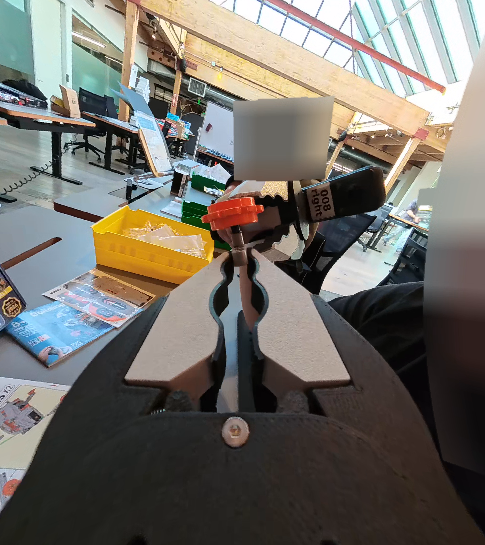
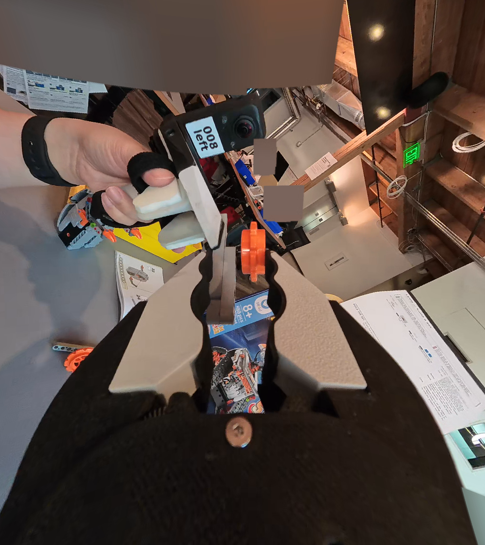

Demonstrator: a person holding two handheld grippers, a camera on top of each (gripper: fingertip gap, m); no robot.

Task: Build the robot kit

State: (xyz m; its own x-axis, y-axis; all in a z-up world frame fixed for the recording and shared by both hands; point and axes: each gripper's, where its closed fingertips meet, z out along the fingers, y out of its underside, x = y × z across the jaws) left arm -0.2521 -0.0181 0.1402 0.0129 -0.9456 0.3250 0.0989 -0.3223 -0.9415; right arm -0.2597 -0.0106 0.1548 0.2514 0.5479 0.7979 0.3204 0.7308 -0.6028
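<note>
My left gripper [image 1: 239, 261] is shut on a short grey axle piece [image 1: 238, 256] at its fingertips. The axle runs up to an orange toothed wheel [image 1: 232, 213] mounted on its far end. My right gripper reaches in from the right, one of its fingers [image 1: 273, 187] above the wheel and the other below. In the right wrist view my right gripper [image 2: 237, 259] has its jaws apart. The left gripper [image 2: 225, 256] and the orange wheel [image 2: 252, 250], seen edge-on, sit between them. I cannot tell whether the right finger touches the wheel.
A yellow bin [image 1: 152, 253] of plastic bags and green bins [image 1: 197, 208] stand on the grey table [image 1: 29, 230]. Booklets [image 1: 58, 330], a sticker sheet [image 1: 99, 298] and a toy box [image 2: 235, 368] lie around. A part-built grey model [image 2: 85, 221] and a loose orange wheel [image 2: 76, 358] sit on the left. Left and right tips are no more than a few centimetres apart.
</note>
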